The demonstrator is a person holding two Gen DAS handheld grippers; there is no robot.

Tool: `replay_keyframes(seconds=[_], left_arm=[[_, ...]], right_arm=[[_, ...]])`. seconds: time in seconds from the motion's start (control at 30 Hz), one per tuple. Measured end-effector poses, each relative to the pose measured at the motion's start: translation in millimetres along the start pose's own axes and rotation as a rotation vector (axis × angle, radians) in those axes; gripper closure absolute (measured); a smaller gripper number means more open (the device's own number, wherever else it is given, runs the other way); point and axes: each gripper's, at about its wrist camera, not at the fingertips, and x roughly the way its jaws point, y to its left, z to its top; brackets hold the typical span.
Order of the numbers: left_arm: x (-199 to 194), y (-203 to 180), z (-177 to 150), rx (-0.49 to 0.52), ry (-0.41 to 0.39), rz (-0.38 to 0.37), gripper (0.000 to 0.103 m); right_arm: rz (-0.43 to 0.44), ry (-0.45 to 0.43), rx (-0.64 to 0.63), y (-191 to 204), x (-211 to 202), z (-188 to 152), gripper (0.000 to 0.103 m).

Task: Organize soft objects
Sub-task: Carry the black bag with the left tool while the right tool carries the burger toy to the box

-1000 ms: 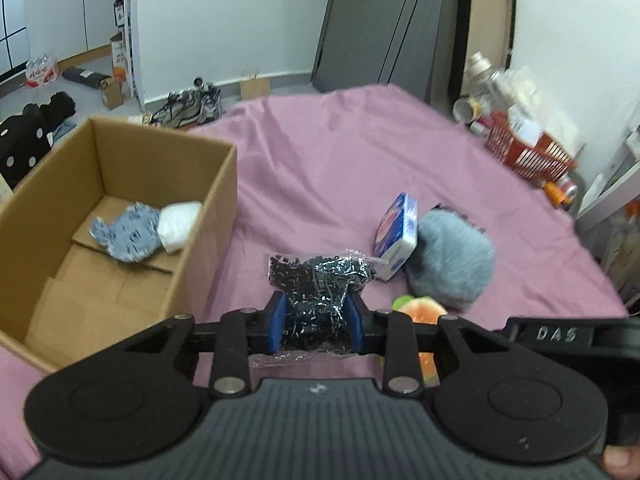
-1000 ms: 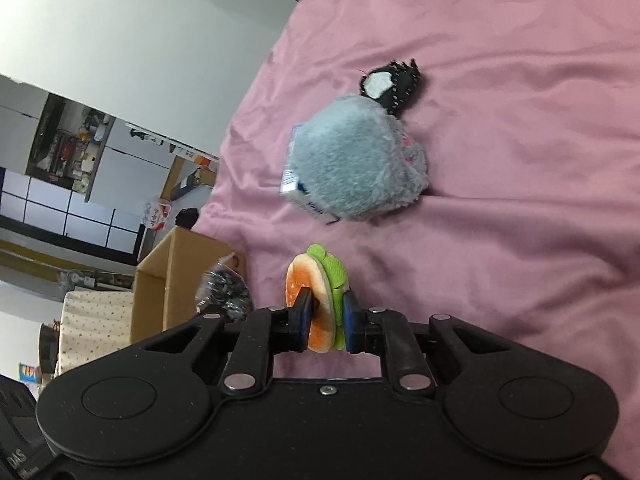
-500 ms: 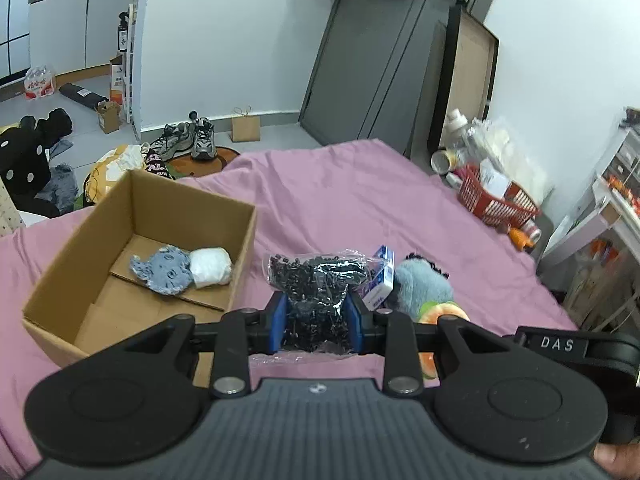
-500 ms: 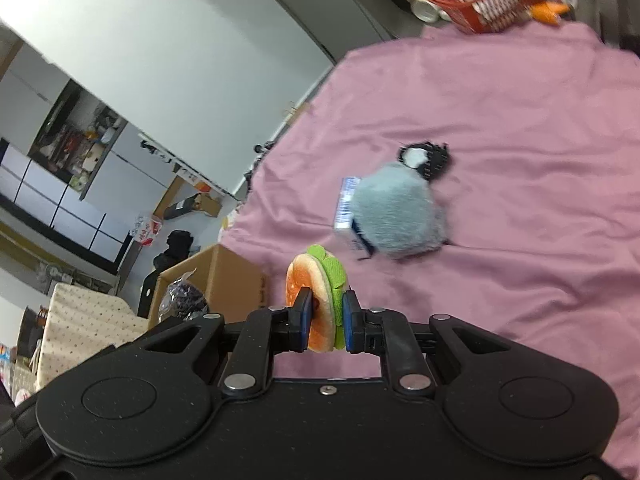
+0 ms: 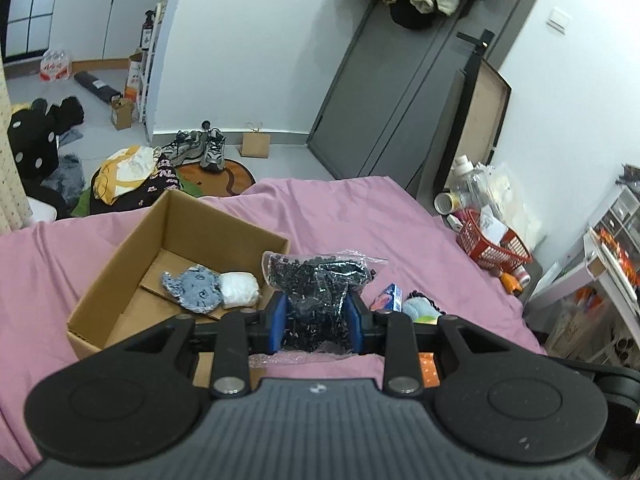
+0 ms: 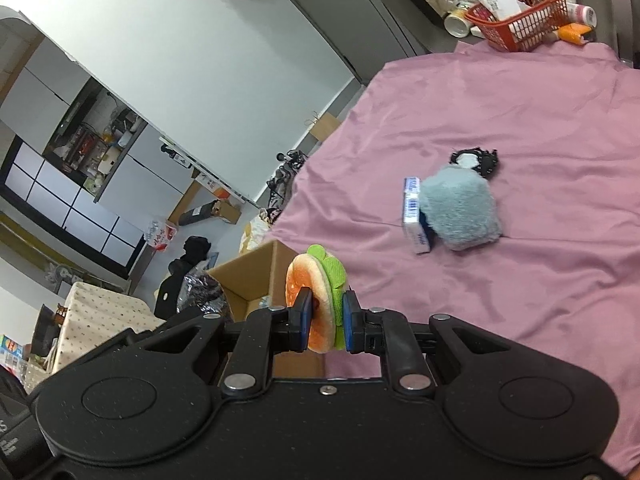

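Note:
My left gripper is shut on a clear bag of black beads, held above the pink bedsheet just right of the open cardboard box. Inside the box lie a blue-grey knitted piece and a white soft ball. My right gripper is shut on an orange and green plush burger, raised over the sheet beside the box. A grey fluffy plush lies on the sheet with a blue-white pack against it and a black-white item behind.
A red basket with bottles and cans stands past the bed's far corner. Shoes, bags and clothes lie on the floor beyond the bed. A grey door and a leaning board are at the back wall.
Both grippers have risen away from the sheet with their loads, so the box, the plush and the room now appear smaller and farther below. Neither grip has changed.

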Motion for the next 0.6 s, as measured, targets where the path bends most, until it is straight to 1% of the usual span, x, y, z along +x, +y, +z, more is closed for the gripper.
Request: replay_keyframes(seconds=[0.23, 0.6], left_arm=[[-4.9, 33.2, 11.2, -0.062, -0.001, 0.013, 0.072], [-3.4, 102.0, 27.4, -0.217, -0.002, 0.062, 0.072]], right_arm=[[0.001, -0.017, -0.012, 29.8, 11.0, -5.0, 0.087], [0.039, 0.018, -0.064, 86.5, 46.7, -20.1, 0.087]])
